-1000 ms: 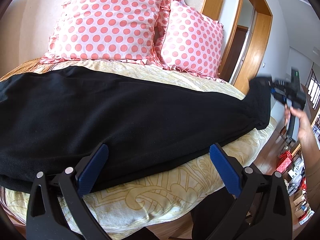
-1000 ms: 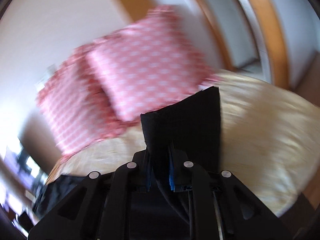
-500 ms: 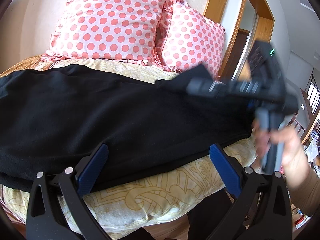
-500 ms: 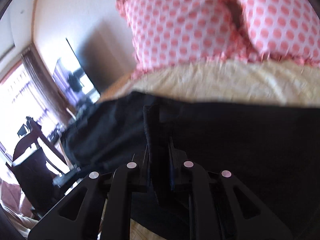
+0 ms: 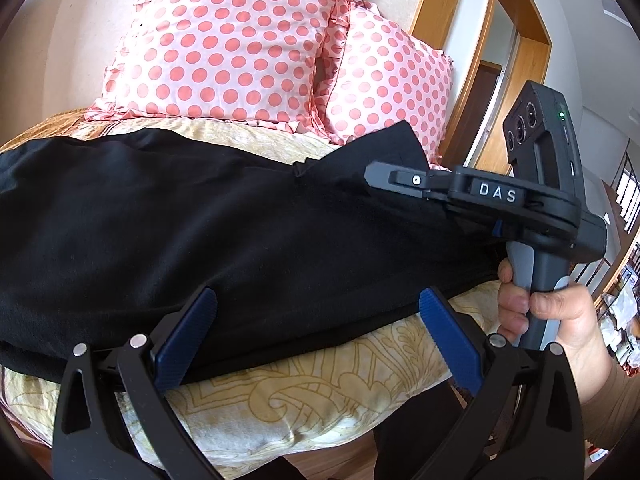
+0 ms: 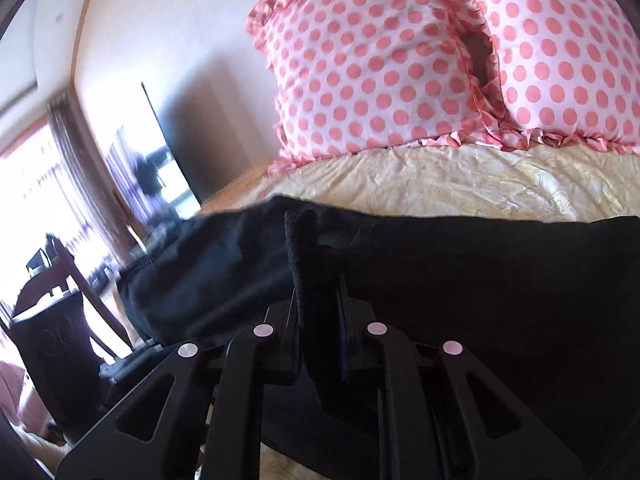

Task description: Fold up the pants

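Pants: we see the black pants [image 5: 208,216] spread lengthwise across the cream patterned bedcover [image 5: 304,396], reaching from the left edge of the left wrist view to its right side; in the right wrist view the same dark cloth [image 6: 500,280] fills the lower half.

Folded part: one end of the pants is lifted and doubled back over the rest, its corner standing just in front of the pillows.

Right gripper: the right gripper [image 6: 320,312] has its jaws nearly together, clamped on a thick roll of the pants fabric that sticks up between them. From the left wrist view we see this tool [image 5: 404,180] side-on above the pants, held by the person's hand [image 5: 556,320] on its grey grip.

Left gripper: the left gripper [image 5: 316,336] has its blue-padded jaws wide apart at the near edge of the pants; the left pad seems to rest against the cloth, though we cannot be sure it touches.

Pillows: two pink polka-dot pillows [image 5: 236,40] lean side by side at the head of the bed, behind the pants.
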### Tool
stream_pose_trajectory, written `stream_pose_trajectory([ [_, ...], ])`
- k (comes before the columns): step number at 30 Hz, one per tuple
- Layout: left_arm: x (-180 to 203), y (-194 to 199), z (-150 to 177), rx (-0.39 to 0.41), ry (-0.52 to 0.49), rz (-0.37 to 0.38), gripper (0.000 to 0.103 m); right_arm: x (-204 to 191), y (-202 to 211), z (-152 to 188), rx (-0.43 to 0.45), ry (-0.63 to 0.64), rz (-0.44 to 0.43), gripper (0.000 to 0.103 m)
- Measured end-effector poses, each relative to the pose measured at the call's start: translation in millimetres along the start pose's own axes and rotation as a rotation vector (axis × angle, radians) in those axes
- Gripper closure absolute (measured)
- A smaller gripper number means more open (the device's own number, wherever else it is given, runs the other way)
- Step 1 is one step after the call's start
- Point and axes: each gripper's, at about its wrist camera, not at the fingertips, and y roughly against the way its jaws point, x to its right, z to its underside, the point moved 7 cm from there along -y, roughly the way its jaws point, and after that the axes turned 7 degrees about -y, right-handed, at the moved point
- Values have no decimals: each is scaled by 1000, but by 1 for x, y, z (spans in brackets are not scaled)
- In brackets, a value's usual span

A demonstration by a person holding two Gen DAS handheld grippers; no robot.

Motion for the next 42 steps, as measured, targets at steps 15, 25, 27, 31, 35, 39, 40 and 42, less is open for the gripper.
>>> stream_pose_trajectory([
  [15, 0, -1, 0, 5, -7, -2, 2, -27, -22, 1, -33, 19, -73, 89],
  [25, -28, 36, -20, 110, 168, 101, 2, -27, -17, 51, -215, 134, -63, 40],
  [27, -31, 41, -31, 146, 187, 105, 2, -29, 1, 51, -180, 157, -72, 39],
  [31, -15, 36, -55, 175, 177, 158, 2, -3, 69, 22, 66, 162, 89, 40],
  [35, 18, 9, -69, 143, 119, 206, 2, 43, 116, -4, 207, 179, 395, 41],
  [39, 40, -33, -69, 39, 93, 212, 2, 77, 110, -1, 126, 178, 552, 41],
  [40, 41, -40, -66, 18, 97, 209, 2, 80, 106, 5, 95, 181, 572, 41],
  [42, 38, -51, -58, -29, 123, 205, 2, 88, 95, 19, 28, 215, 626, 41],
])
